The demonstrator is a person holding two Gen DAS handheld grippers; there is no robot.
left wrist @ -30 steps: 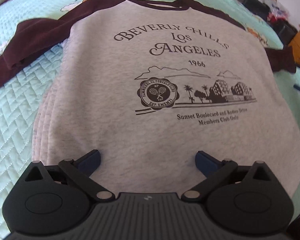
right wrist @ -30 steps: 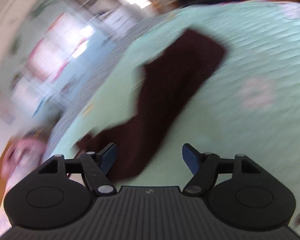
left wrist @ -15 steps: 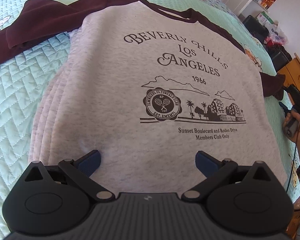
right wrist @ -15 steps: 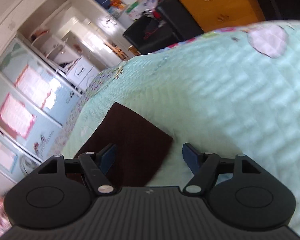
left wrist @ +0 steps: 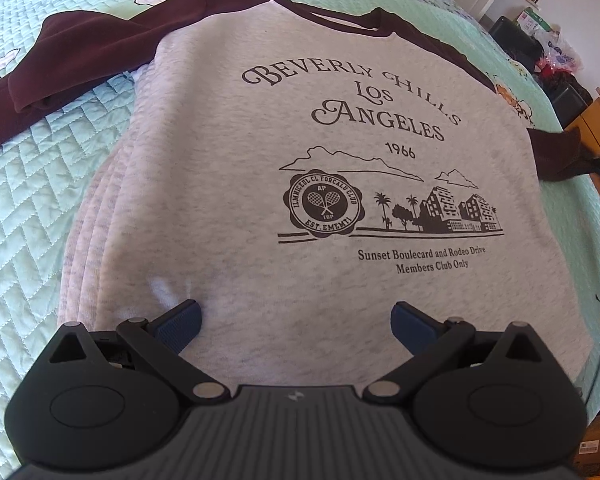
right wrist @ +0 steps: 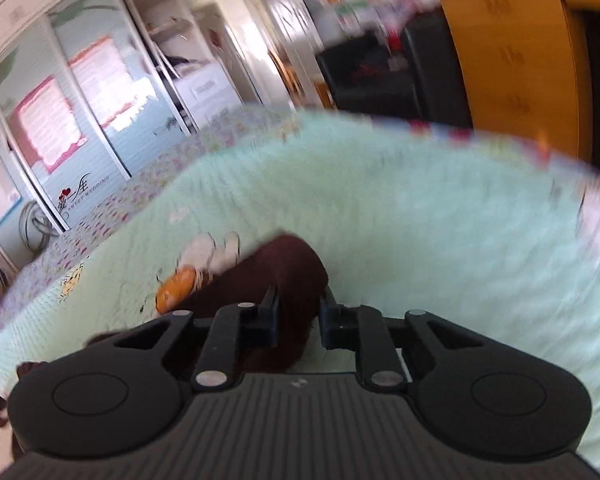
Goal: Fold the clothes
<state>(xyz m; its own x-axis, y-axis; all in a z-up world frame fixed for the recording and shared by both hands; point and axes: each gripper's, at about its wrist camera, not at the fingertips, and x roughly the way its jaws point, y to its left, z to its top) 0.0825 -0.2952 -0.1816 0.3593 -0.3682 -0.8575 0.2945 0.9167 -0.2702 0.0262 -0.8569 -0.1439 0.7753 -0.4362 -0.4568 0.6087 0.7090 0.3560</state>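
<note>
A grey sweatshirt (left wrist: 300,240) with maroon sleeves and a "Beverly Hills Los Angeles" print lies flat, front up, on the mint quilted bedspread (left wrist: 28,200). My left gripper (left wrist: 296,322) hovers open over its lower hem with only flat fabric beneath. One maroon sleeve (left wrist: 80,64) stretches out to the left; the other sleeve (left wrist: 556,156) runs off to the right. In the right wrist view, my right gripper (right wrist: 299,312) is closing, and the end of that maroon sleeve (right wrist: 284,264) fills the narrow gap between its jaws. The view is blurred by motion.
The bedspread (right wrist: 420,220) carries cartoon bee patches (right wrist: 180,284). Beyond the bed stand a white wardrobe with glass doors (right wrist: 100,100), a wooden cabinet (right wrist: 508,48) and dark furniture (right wrist: 380,72). Cardboard boxes (left wrist: 596,440) sit on the floor by the bed's right side.
The right gripper's jaws went from wide apart to nearly together around the maroon sleeve end, and its view swung. The left gripper stayed open over the hem.
</note>
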